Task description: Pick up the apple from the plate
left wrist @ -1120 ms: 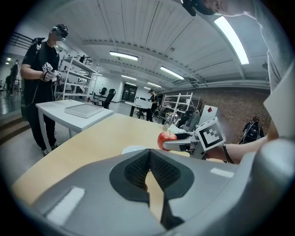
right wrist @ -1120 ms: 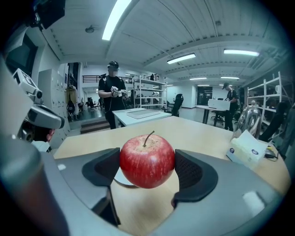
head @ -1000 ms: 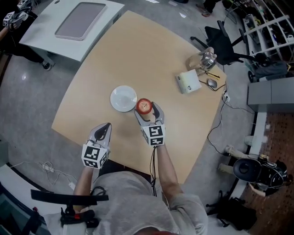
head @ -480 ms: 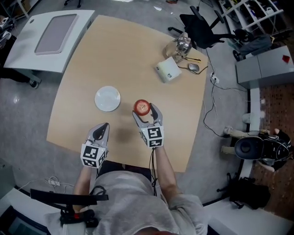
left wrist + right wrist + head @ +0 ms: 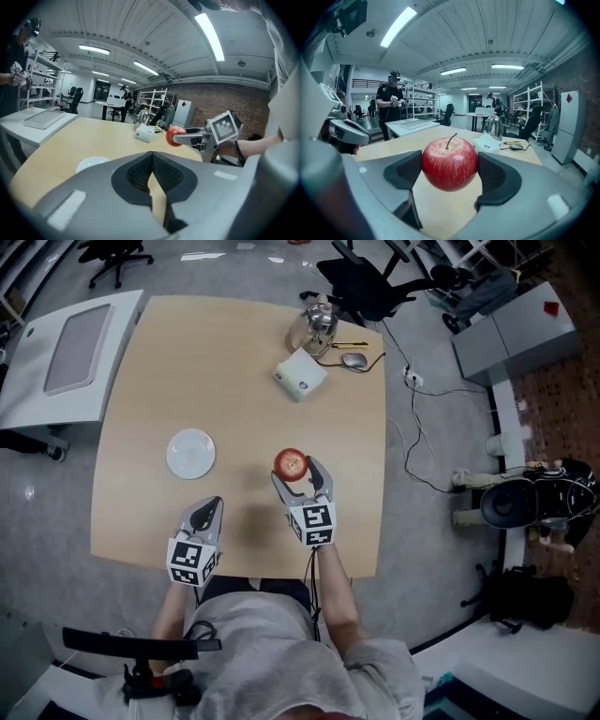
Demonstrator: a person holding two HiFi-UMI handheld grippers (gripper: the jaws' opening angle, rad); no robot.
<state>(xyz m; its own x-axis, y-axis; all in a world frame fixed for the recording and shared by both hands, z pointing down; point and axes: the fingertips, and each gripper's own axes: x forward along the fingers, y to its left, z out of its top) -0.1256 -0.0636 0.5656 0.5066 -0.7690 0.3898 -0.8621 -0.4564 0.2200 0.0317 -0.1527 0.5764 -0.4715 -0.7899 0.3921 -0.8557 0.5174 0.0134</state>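
Right of the plate (image 5: 190, 454) and well apart from it, apple (image 5: 292, 463) is held above the tabletop (image 5: 234, 362). It is pinched at both sides by the right gripper (image 5: 298, 470) fingers (image 5: 405, 171), stem up. 1 s ago the apple was right at the plate's right rim in the head view; now bare wood shows between them. The whole tabletop also sits further left and more square in that view.

Left gripper (image 5: 210, 506) is on the person's side of the plate, over the near tabletop edge. Its fingers (image 5: 140, 171) are pressed together, same pose as before.

Tabletop is light wood. Far across from the plate, toward the back right corner, are a white box (image 5: 300, 375), kettle (image 5: 312, 327) and mouse (image 5: 353, 360).

Room has a grey floor. Left of the plate, past the tabletop edge, is a white side table (image 5: 37, 390) with a grey tray. A black office chair (image 5: 370, 282) stands beyond the kettle. The right gripper view shows shelving, ceiling strip lights and a person in black (image 5: 391, 110) standing.
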